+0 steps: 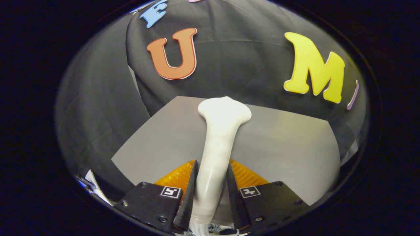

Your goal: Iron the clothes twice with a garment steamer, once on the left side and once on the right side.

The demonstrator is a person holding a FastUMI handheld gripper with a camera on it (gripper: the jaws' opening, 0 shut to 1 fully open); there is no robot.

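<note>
Gripper (211, 167) low centre of frame, both fingers clamped on white garment steamer (216, 147) handle. Steamer head points up mid-frame over grey table (282, 147); black cloth wall (236, 65) behind.

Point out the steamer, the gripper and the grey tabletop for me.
steamer (216, 144): gripper view, on its white handle shaft.
gripper (211, 177): gripper view, midway between the fingers shut on the handle.
grey tabletop (285, 147): gripper view, bare surface beside the steamer.

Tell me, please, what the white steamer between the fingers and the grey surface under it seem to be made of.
The white garment steamer with the flared head, clamped between both fingers of the gripper, looks like smooth, glossy plastic: soft highlights run along its handle. The flat grey surface beyond it looks matte, with no shine or weave; board, sheet or tight fabric, I cannot tell which.
</note>
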